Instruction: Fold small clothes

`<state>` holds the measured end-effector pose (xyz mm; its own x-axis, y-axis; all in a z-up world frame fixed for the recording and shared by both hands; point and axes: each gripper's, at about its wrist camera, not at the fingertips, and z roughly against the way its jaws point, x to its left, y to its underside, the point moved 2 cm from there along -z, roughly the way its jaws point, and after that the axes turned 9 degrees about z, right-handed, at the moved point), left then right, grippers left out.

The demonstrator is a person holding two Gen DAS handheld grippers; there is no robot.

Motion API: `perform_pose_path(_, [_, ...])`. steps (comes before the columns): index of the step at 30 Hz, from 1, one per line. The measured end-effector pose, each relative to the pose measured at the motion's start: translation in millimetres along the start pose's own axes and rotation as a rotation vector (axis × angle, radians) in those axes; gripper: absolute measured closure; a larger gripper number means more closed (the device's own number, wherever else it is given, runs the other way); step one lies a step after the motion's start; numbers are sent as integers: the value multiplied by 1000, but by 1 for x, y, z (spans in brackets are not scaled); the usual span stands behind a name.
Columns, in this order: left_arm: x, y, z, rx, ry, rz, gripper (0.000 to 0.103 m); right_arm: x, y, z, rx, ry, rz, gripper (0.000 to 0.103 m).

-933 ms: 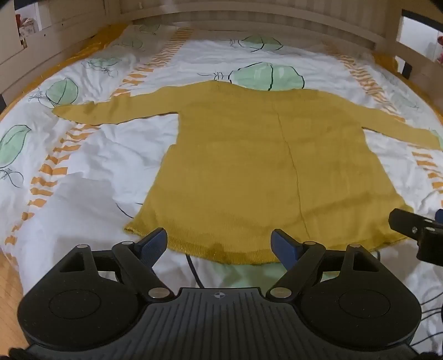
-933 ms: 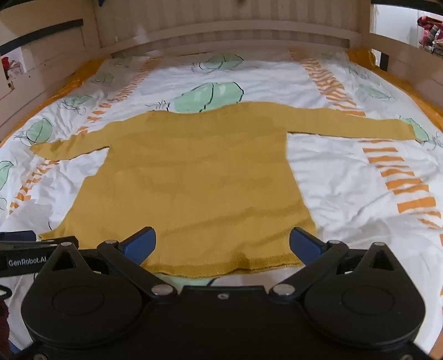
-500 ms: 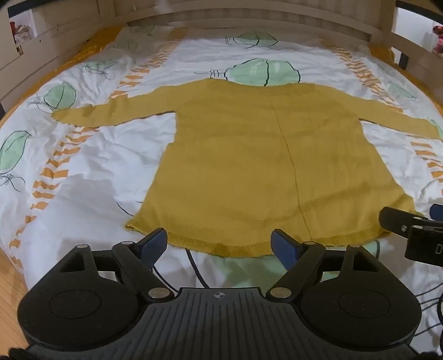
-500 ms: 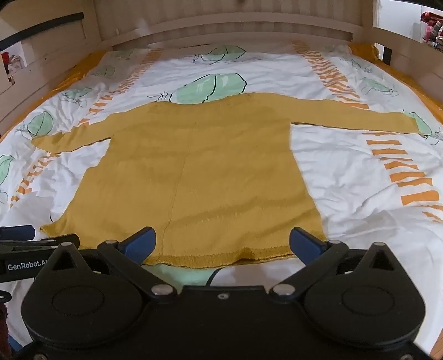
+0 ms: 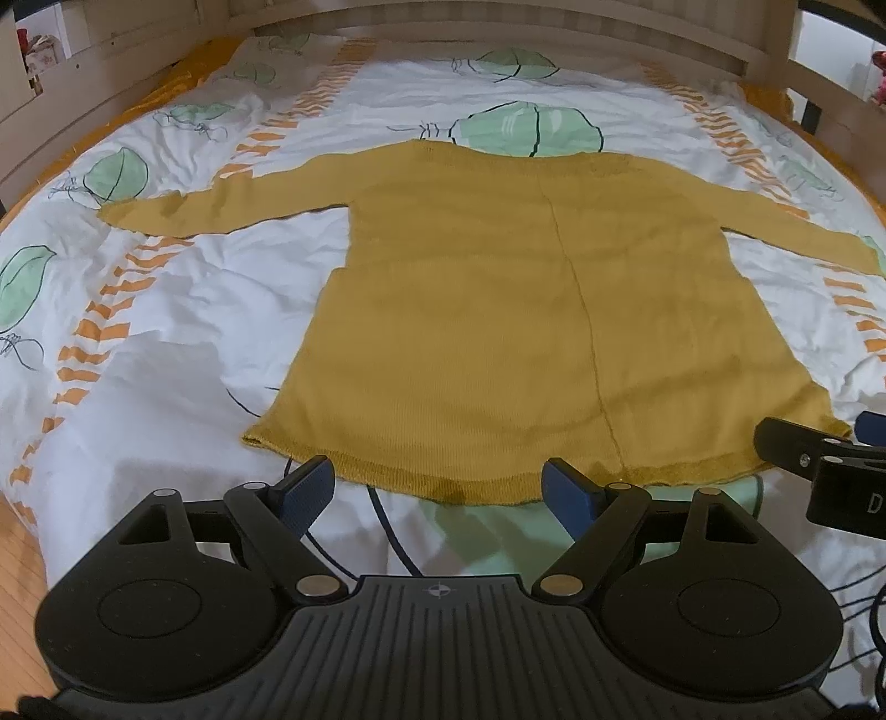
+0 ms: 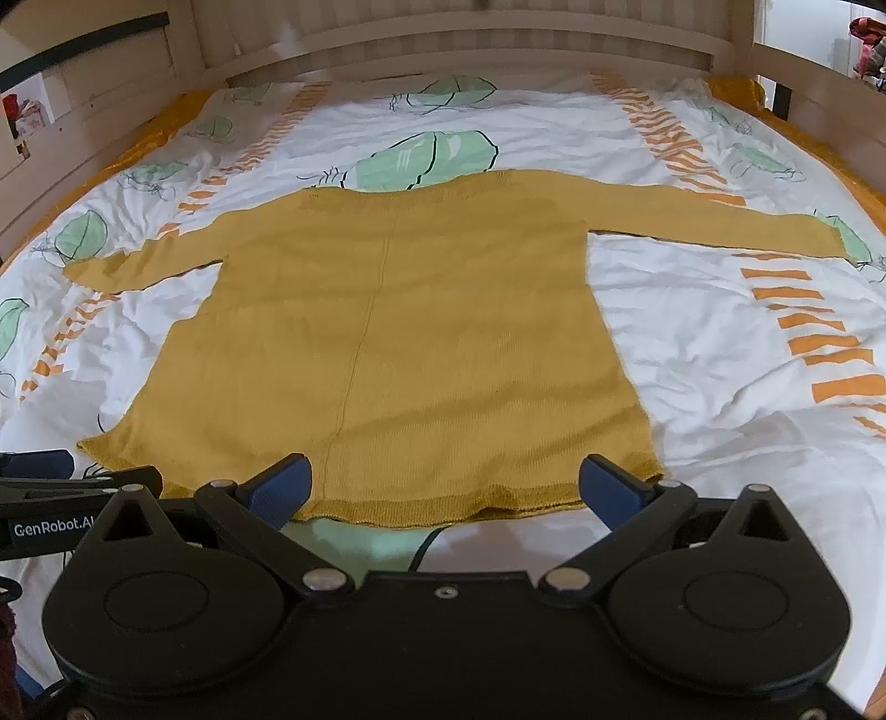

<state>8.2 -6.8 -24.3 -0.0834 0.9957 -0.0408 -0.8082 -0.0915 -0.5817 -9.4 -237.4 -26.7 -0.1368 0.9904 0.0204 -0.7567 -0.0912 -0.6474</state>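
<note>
A mustard-yellow knitted sweater (image 5: pixel 498 310) (image 6: pixel 398 332) lies flat on the bed, both sleeves stretched out sideways and its hem nearest to me. My left gripper (image 5: pixel 437 487) hovers open just in front of the hem, towards its left half, nothing between its blue pads. My right gripper (image 6: pixel 443 484) stands open over the hem's right half, also holding nothing. Each gripper shows at the edge of the other's view: the right gripper (image 5: pixel 819 459) and the left gripper (image 6: pixel 77 482).
The bed carries a white duvet (image 5: pixel 166 360) printed with green leaves and orange stripes. A wooden headboard (image 6: pixel 454 50) and side rails (image 5: pixel 83 94) enclose it. Wooden floor (image 5: pixel 16 565) shows at the lower left. Black cables (image 5: pixel 387 526) lie on the duvet by the hem.
Both grippers have drawn back and risen slightly from the sweater, so the hem sits farther up in both views. Their jaws kept the same width.
</note>
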Motion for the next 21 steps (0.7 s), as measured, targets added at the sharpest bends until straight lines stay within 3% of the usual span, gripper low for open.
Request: perform_pose_path(21, [6,-2,-2,0,-9,15,21,0,3,-4,13,-8,-8,1])
